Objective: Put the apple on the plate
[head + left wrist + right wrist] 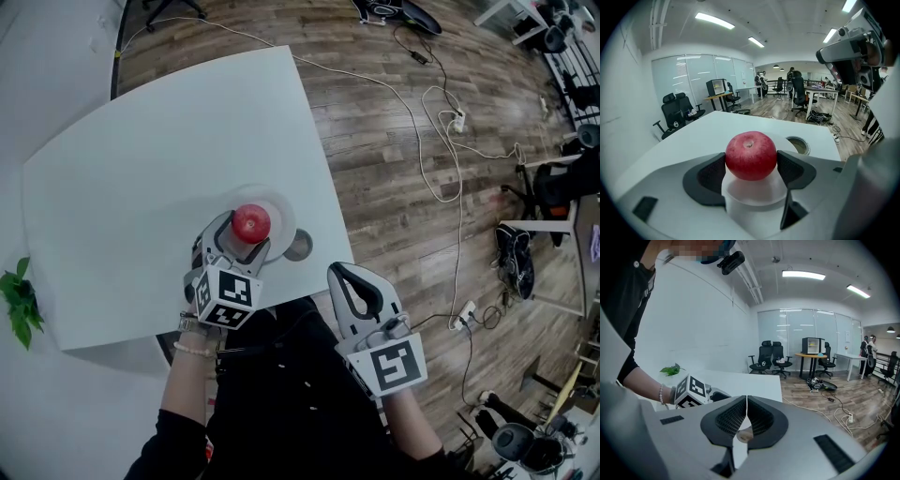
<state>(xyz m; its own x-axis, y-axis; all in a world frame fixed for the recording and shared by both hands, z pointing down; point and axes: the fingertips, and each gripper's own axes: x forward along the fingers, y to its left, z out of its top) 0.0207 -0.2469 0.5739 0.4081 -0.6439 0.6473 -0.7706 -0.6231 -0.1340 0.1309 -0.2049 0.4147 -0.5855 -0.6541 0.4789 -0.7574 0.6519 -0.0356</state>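
Holding the apple (751,153) clamped in the left tongs (751,168) right over the plate (752,194); holding the right tongs (746,420) closed and empty. Risking a roll onto the tabletop (141,187) if releasing off-centre.

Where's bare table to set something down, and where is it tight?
The table is bare across its far half and on the left up to the plant. Crowded at the near right corner: plate, apple, left tool around it, and the cable hole.

The red apple (251,223), stem dimple up, sits pinched between my left gripper's (751,163) jaws, right over the plate (284,210). The plate is small, round and white, and lies flat.
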